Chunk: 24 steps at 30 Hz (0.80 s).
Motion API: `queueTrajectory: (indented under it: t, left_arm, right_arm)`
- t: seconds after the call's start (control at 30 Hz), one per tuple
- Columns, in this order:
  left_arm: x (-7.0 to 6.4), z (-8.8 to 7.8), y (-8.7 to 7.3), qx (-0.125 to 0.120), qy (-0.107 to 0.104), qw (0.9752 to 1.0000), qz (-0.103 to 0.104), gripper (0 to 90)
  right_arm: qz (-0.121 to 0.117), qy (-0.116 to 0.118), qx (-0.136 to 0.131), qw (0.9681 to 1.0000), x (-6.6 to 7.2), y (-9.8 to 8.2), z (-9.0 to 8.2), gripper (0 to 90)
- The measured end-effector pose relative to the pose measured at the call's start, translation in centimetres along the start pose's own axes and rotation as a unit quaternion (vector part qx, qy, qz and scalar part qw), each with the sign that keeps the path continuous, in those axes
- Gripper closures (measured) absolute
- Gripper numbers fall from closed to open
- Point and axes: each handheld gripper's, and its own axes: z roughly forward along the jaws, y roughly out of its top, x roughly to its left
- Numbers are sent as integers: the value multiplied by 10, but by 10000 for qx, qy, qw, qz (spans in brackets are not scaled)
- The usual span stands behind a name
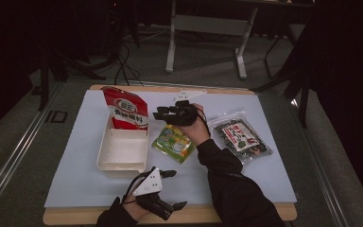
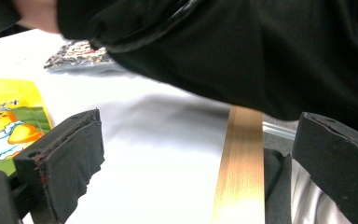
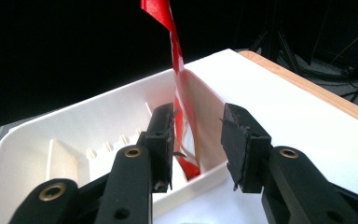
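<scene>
Red pouch (image 1: 125,109) stands upright in the far end of a white tray (image 1: 123,165) on the white table (image 1: 75,179), leaning against the tray's far wall. Right gripper (image 1: 163,115) hovers just beside the pouch, jaws parted and pressing on nothing; in the right gripper view the pouch's edge (image 3: 182,93) rises between them. A green packet (image 1: 174,143) lies under that hand and a dark packet (image 1: 238,137) farther right. Left gripper (image 1: 170,189) rests near the table's front edge, jaws wide open.
</scene>
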Motion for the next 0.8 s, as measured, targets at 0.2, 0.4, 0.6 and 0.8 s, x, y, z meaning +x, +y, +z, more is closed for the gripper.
queueTrajectory:
  t: [0.2,0.4,0.6,0.8]
  left_arm:
    - [0,1,0,18,-31,10000,25,32]
    - [0,1,1,3,-27,10000,40,32]
    - [0,2,1,-22,-50,10000,-5,32]
    - [1,2,1,-23,-42,10000,-14,32]
  right_arm:
    - [-51,-179,2,9998,2,-4,-25,640]
    - [-238,-410,9,9989,4,-9,-56,645]
    - [-305,-614,-54,9976,-3,-18,-85,655]
    - [-263,-791,-108,9965,-11,-29,-109,695]
